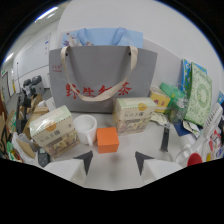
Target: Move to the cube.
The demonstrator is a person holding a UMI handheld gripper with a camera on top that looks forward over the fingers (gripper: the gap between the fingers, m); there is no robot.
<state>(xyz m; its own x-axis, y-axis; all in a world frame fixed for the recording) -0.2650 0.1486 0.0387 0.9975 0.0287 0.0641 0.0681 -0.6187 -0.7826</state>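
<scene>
An orange cube point(107, 139) sits on the white table point(130, 150), just ahead of my gripper point(114, 161) and a little left of the gap's middle. The two dark fingertips point(85, 161) stand apart with nothing between them, so the gripper is open. A white cup point(85, 128) stands right beside the cube on its left. Behind the cube on the right is a green-and-cream box point(132, 115).
A grey tote bag point(102, 77) with red characters stands behind the cube. Another printed box point(53, 132) lies left of the cup. Green packages point(197, 97), a black clip point(165, 139) and a red-capped item point(194, 159) crowd the right side. Clutter fills the left.
</scene>
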